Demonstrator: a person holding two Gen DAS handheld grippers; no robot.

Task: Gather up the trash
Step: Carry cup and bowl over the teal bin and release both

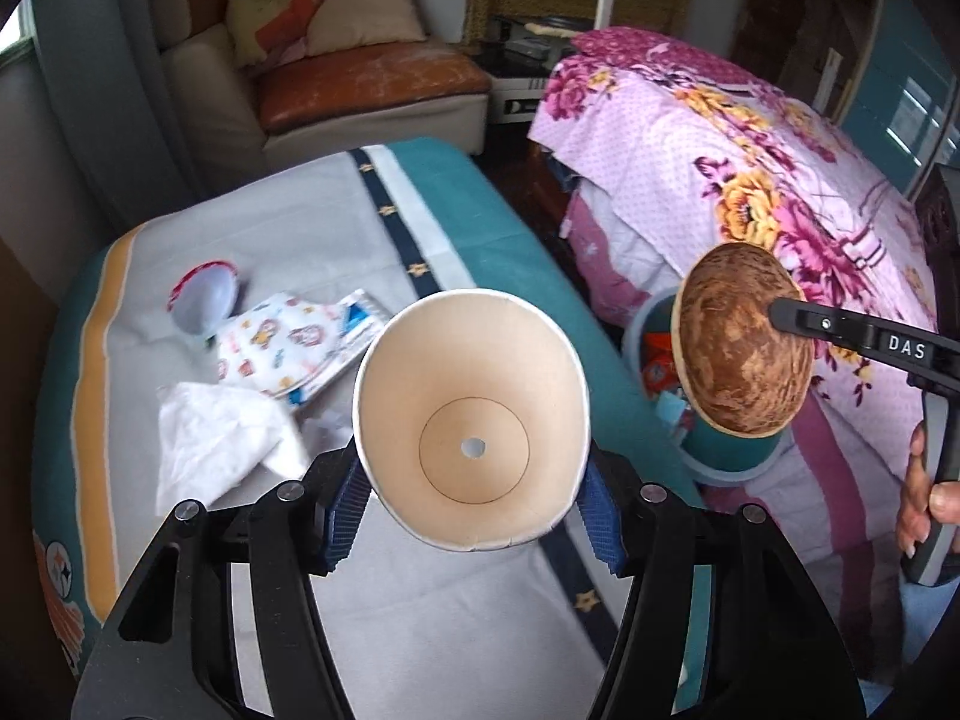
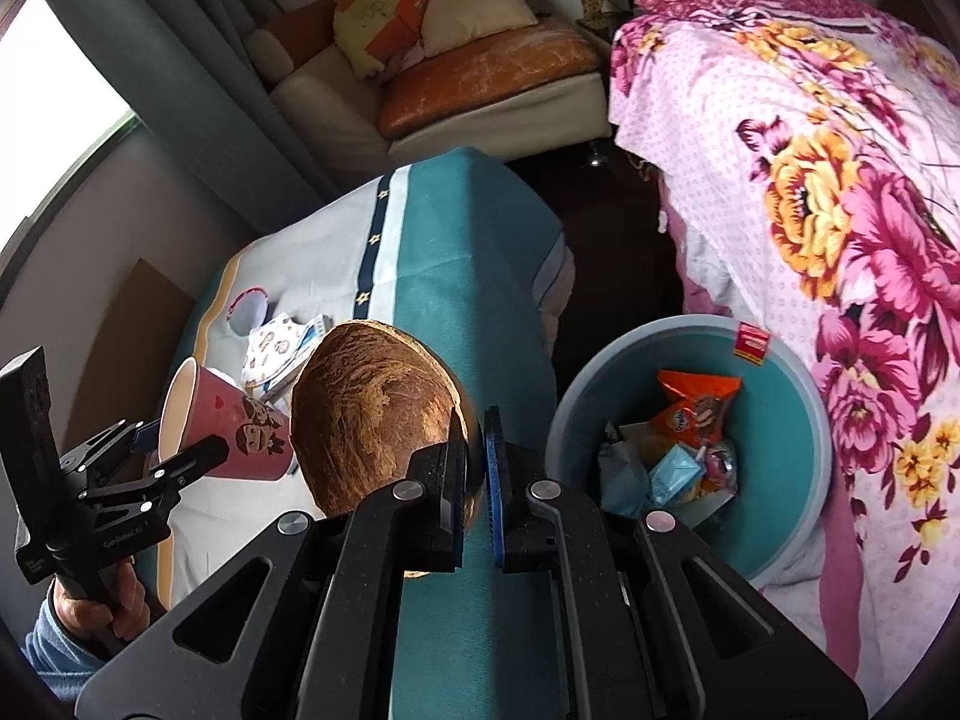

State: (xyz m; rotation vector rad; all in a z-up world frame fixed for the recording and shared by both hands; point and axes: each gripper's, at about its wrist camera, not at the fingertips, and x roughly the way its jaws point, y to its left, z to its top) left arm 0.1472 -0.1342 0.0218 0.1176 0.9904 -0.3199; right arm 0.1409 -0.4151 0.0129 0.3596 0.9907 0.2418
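One paper cup (image 1: 471, 420), one coconut shell half (image 1: 741, 339) and one teal bin (image 2: 690, 438) are the main items; three more pieces of litter lie on the grey-and-teal sheet (image 1: 336, 222) beyond the cup: a crumpled tissue (image 1: 222, 444), a patterned wrapper (image 1: 288, 342) and a red-rimmed lid (image 1: 201, 297). The cup lies sideways, its long axis along the left gripper (image 1: 474, 510), mouth facing the camera, with the blue pads closed against its walls. The shell's rounded back faces the cup; the right gripper (image 2: 477, 468), nearly closed, pinches its rim, above the sheet's edge just beside the bin, which holds snack packets.
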